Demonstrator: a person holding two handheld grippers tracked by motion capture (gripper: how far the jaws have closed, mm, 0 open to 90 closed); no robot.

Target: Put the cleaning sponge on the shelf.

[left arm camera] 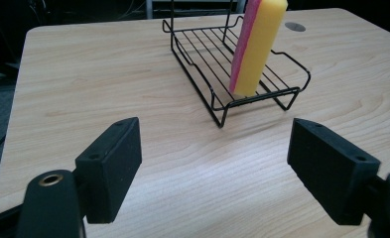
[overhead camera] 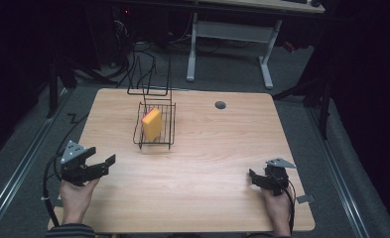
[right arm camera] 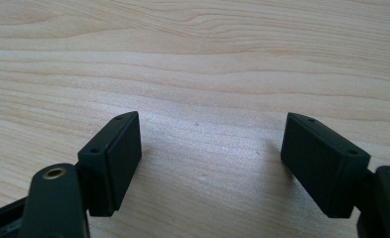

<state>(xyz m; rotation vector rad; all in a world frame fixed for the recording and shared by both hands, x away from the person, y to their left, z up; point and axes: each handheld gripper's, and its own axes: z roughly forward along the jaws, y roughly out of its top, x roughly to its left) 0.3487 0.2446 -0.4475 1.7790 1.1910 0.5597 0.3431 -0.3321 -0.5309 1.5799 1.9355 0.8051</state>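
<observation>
- Left tongs hang wide open near the table edge, holding nothing.
- Right tongs gape wide too, empty.
- Yellow sponge stands up inside the black wire rack, far from both.

Left tongs jaws spread, raised; right tongs jaws spread, low.

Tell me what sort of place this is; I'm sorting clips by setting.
Probably a lab or workshop set up for recording, not a home. A bare wooden table holds just a wire rack with a sponge; cables trail over grey carpet, and another desk's white legs stand behind.
</observation>
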